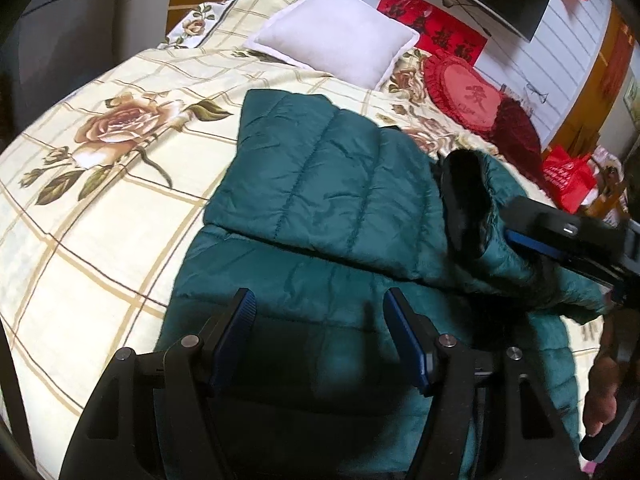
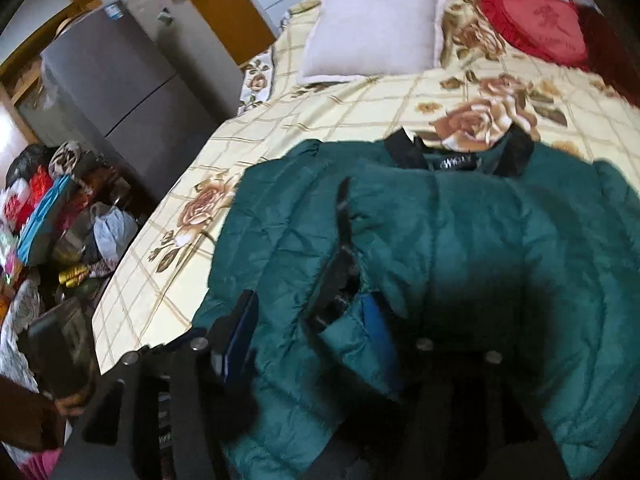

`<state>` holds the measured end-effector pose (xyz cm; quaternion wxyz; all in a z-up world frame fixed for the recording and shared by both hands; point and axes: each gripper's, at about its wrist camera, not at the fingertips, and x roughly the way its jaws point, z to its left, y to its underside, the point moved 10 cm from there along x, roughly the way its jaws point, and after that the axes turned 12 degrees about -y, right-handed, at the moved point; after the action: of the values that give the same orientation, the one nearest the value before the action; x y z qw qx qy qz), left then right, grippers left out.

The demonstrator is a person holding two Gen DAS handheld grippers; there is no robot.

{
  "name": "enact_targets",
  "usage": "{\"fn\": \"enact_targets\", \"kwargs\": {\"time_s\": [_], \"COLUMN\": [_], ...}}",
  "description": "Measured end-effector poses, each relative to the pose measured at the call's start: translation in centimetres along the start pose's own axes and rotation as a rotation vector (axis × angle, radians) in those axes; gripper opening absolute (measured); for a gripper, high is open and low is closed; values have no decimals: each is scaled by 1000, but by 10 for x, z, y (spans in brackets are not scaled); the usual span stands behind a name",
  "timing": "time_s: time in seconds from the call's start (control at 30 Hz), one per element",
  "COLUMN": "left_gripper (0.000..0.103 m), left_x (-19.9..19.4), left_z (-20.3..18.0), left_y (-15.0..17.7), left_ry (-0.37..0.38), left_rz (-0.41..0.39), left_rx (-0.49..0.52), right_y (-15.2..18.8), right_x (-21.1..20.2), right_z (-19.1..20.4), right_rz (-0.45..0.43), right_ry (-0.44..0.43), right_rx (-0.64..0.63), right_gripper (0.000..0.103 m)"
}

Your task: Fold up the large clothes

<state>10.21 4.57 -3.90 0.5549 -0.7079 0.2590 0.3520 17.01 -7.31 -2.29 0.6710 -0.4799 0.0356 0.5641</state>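
Green padded jacket [image 1: 320,184] half-folded on the bed [image 1: 100,200] — left hand-held gripper [image 1: 320,340] spread above it.

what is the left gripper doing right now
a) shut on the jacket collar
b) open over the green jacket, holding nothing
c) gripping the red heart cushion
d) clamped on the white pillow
b: in the left wrist view the left gripper has its jaws spread wide above the green jacket with nothing between them, while the white pillow lies far off at the head of the bed.
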Motion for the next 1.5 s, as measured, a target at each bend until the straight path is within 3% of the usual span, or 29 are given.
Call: {"fn": "enact_targets", "kwargs": {"time_s": [0.2,0.33,0.57,0.63,0.67,0.7,0.8,0.87,0.97,1.1,1.3,1.43,1.5], "left_gripper": [77,77,77,64,43,36,24,22,21,21,21,24,31], "left_x": [-17,-13,13,20,21,21,5,-5,-20,-26,8,28,35], "left_z": [-25,-57,-110,-125,-130,-135,-137,-132,-113,-71,-22,-4,-2], "left_y": [-20,-31,-33,-30,-29,-31,-47,-61,-87,-107,-85,-72,-70], "left_ry": [56,96,135,173,187,166,170,173,164,84,10,-12,-3], "left_rz": [-42,-36,39,73,81,70,8,-18,-74,-148,-80,-46,-27], "left_rx": [0,0,0,-2,13,40,40,19,-24,-43,-63,-84,-106], "right_y": [-1,7,24,26,27,28,26,24,18,8,-7,-2,6], "right_x": [-66,-110,-178,-195,-207,-218,-242,-253,-254,-231,-171,-129,-111], "right_z": [-9,-36,-82,-96,-104,-112,-131,-142,-149,-145,-142,-152,-159], "right_rz": [-77,-113,-156,-170,-184,-201,-254,-280,-295,-289,-230,-131,-83], "right_ry": [56,118,234,270,290,302,313,322,330,318,325,413,451], "right_rx": [-11,7,27,36,50,70,131,160,162,147,107,75,67], "right_gripper": [68,68,68,68,68,68,68,68,68,68,68,68,68]}}
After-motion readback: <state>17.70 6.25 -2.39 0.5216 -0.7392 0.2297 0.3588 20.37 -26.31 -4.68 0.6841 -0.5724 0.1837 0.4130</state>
